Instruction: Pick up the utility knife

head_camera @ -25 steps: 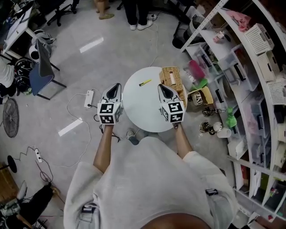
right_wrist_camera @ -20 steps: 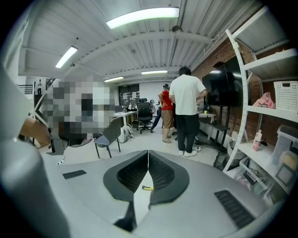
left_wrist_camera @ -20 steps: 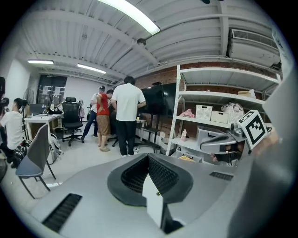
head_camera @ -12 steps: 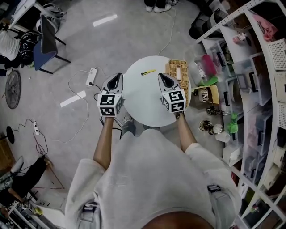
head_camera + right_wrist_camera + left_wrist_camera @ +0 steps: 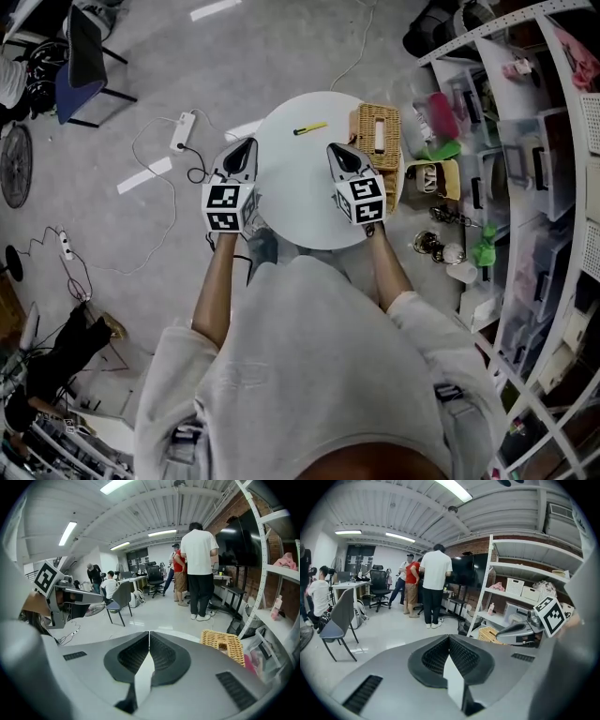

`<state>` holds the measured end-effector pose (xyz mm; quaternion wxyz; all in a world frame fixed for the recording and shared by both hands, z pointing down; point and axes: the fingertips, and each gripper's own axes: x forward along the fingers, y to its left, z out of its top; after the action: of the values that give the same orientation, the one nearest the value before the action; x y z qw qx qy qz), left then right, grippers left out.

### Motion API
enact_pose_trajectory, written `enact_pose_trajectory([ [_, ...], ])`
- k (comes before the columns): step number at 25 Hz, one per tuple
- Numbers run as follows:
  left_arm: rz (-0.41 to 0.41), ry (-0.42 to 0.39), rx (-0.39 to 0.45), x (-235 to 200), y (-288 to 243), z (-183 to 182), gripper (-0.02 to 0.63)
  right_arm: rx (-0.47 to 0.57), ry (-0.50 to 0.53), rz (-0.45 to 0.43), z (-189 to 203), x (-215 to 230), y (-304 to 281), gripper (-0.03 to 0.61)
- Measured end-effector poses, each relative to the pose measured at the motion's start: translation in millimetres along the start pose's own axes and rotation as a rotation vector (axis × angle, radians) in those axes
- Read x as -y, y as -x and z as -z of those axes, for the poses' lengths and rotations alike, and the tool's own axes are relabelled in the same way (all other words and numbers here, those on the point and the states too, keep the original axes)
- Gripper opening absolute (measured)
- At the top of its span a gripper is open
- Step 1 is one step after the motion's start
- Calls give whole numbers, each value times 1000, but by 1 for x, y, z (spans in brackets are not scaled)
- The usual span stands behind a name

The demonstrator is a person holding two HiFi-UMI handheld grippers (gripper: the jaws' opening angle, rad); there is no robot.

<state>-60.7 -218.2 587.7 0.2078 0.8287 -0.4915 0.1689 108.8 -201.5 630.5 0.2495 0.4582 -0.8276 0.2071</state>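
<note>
Head view: the yellow utility knife (image 5: 310, 127) lies by the round table's (image 5: 295, 206) far edge, with a wicker basket (image 5: 375, 131) just right of it. The left gripper (image 5: 247, 142) and right gripper (image 5: 332, 148) hover nearer, both jaws closed and empty.

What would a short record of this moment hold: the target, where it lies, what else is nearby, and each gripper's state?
target: utility knife, yellow
place: far side of the round white table, nothing touching it
nearby: wicker basket at the table's right edge
left gripper: shut, empty, at the table's left edge
right gripper: shut, empty, above the table beside the basket
task: knife not yet picked up
</note>
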Motion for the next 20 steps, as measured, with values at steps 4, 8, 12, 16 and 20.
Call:
enact_pose_trajectory([
  [4, -4, 28, -25, 0, -2, 16, 20, -46, 31, -18, 13, -3, -9, 32],
  [8, -7, 41, -43, -1, -1, 29, 20, -96, 102, -43, 20, -6, -22, 32],
  [12, -16, 58, -60, -4, 2, 39, 20, -160, 232, -73, 22, -14, -34, 32],
  [16, -28, 71, -64, -8, 8, 44, 20, -223, 415, -100, 25, -23, -47, 32],
  [20, -36, 74, -61, -11, 14, 45, 20, -295, 668, -108, 31, -28, -58, 32],
])
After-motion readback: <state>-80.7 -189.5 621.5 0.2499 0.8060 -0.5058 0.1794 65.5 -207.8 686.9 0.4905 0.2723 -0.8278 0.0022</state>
